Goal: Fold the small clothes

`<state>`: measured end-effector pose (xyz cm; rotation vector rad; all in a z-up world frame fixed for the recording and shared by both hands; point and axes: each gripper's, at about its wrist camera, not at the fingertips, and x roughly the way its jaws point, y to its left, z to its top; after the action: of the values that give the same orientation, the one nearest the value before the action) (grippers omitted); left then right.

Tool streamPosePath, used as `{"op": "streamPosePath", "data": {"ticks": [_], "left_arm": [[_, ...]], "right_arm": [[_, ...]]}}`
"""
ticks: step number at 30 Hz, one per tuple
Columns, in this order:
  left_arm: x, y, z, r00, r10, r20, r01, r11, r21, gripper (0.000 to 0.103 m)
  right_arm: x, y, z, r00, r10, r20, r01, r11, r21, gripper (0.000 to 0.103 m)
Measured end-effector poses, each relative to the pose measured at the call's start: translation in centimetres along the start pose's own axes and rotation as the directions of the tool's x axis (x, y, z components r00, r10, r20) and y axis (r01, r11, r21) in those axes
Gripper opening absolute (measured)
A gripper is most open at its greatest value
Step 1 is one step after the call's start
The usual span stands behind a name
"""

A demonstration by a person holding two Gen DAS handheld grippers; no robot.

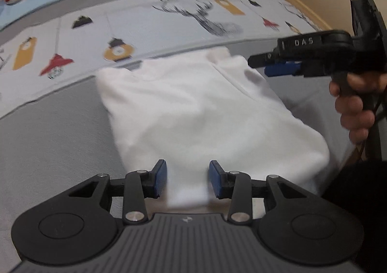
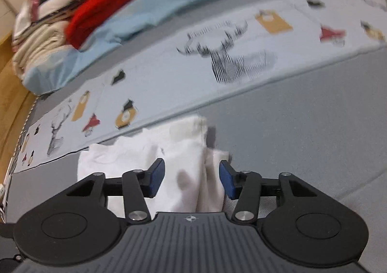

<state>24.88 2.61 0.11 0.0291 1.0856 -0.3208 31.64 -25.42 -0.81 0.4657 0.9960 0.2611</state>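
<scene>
A small white garment (image 1: 205, 113) lies partly folded on the grey bed cover. My left gripper (image 1: 188, 177) is open, its blue pads on either side of the garment's near edge, not closed on it. My right gripper (image 1: 263, 65) shows in the left wrist view at the garment's far right corner, held in a hand. In the right wrist view the right gripper (image 2: 192, 177) is open above the white garment (image 2: 179, 166), with bunched cloth between the pads.
A printed strip with deer and lantern motifs (image 1: 150, 31) crosses the bed behind the garment. A light blue sheet (image 2: 150, 14) and a pile of clothes with a red piece (image 2: 113, 2) lie at the back left. A wooden bed frame (image 2: 9, 94) runs along the left.
</scene>
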Motion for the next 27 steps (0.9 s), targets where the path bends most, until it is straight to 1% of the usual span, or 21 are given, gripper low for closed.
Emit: {"op": "streamPosePath", "data": {"ticks": [2,4,5,6,9,11,12,13,15,16,17,18,19,20,21,22,23,24,25,26,27], "left_arm": [[-0.2,0.4,0.2,1.0,0.021,0.014,-0.021,1.0,-0.012,0.043],[-0.3,1.0,0.4,0.999,0.029,0.022,-0.028,0.999,-0.034,0.043],[-0.5,1.3,0.4,0.999,0.031,0.027,-0.03,0.999,-0.043,0.043],[-0.7,1.5,0.4,0.999,0.033,0.032,-0.031,0.998,-0.05,0.043],[-1.2,1.8,0.3,0.998,0.029,0.055,-0.025,0.998,-0.06,0.043],[-1.5,1.8,0.4,0.997,0.028,0.069,-0.023,0.998,-0.062,0.043],[-1.6,1.8,0.4,0.997,0.029,0.075,-0.024,0.998,-0.063,0.043],[-1.7,1.8,0.4,0.996,0.029,0.082,-0.024,0.998,-0.066,0.043],[-1.9,1.7,0.5,0.995,0.024,0.093,-0.017,0.997,-0.073,0.043],[-1.9,1.7,0.6,0.995,0.022,0.096,-0.015,0.997,-0.077,0.043],[-2.0,1.6,0.6,0.995,0.02,0.1,-0.013,0.997,-0.077,0.043],[-2.0,1.5,0.6,0.995,0.019,0.102,-0.011,0.997,-0.075,0.043],[-2.0,1.5,0.7,0.995,0.019,0.103,-0.011,0.997,-0.072,0.043],[-1.9,1.4,0.7,0.994,0.019,0.104,-0.012,0.998,-0.069,0.043],[-1.8,1.3,0.7,0.995,0.018,0.103,-0.011,0.998,-0.067,0.043],[-1.7,1.2,0.8,0.995,0.018,0.101,-0.011,0.998,-0.067,0.043],[-1.6,1.1,0.8,0.995,0.018,0.097,-0.011,0.998,-0.067,0.043],[-1.4,1.1,0.8,0.996,0.019,0.091,-0.013,0.998,-0.067,0.043],[-1.1,1.0,0.8,0.997,0.022,0.08,-0.017,0.998,-0.064,0.043],[-0.7,0.8,0.8,0.998,0.027,0.063,-0.024,0.998,-0.059,0.043],[-0.2,0.6,0.7,0.999,0.038,0.037,-0.036,0.998,-0.051,0.043]], "right_arm": [[0.7,0.6,-0.2,1.0,0.015,0.004,-0.015,1.0,0.005,0.036],[1.7,1.5,-0.5,0.999,-0.022,-0.024,0.021,0.999,-0.049,0.005],[1.9,1.8,-0.7,0.999,-0.048,-0.024,0.046,0.997,-0.068,0.004],[1.9,2.0,-0.7,0.998,-0.057,-0.007,0.057,0.996,-0.069,0.003],[0.5,2.4,-0.2,0.992,-0.058,0.116,0.067,0.995,-0.079,0.003],[0.0,2.8,-0.2,0.982,-0.083,0.167,0.104,0.987,-0.124,0.003],[0.2,3.1,-0.4,0.98,-0.108,0.17,0.136,0.978,-0.161,0.003],[0.7,3.4,-0.7,0.979,-0.13,0.154,0.16,0.966,-0.202,0.003],[1.0,3.4,-1.1,0.977,-0.165,0.137,0.194,0.953,-0.232,0.004],[0.6,3.4,-1.2,0.968,-0.195,0.158,0.229,0.944,-0.236,0.005],[-0.2,3.5,-1.2,0.961,-0.206,0.186,0.248,0.939,-0.237,0.007],[-1.4,3.5,-1.3,0.958,-0.187,0.219,0.238,0.941,-0.24,0.009],[-2.3,3.6,-1.4,0.958,-0.154,0.241,0.215,0.944,-0.25,0.009],[-3.4,3.8,-1.6,0.96,-0.107,0.259,0.181,0.943,-0.28,0.009],[-4.3,4.3,-2.0,0.962,-0.055,0.266,0.145,0.932,-0.333,0.009],[-4.9,4.6,-2.5,0.966,-0.014,0.257,0.116,0.915,-0.387,0.009],[-5.2,4.9,-3.2,0.974,0.025,0.227,0.08,0.894,-0.44,0.009],[-5.2,4.9,-3.7,0.983,0.052,0.177,0.038,0.882,-0.471,0.01],[-4.7,4.7,-4.4,0.992,0.07,0.104,-0.01,0.871,-0.492,0.01],[-4.1,4.7,-4.9,0.997,0.056,0.054,-0.021,0.86,-0.51,0.01],[-3.4,4.5,-5.6,1.0,0.027,0.012,-0.016,0.844,-0.536,0.01]]}}
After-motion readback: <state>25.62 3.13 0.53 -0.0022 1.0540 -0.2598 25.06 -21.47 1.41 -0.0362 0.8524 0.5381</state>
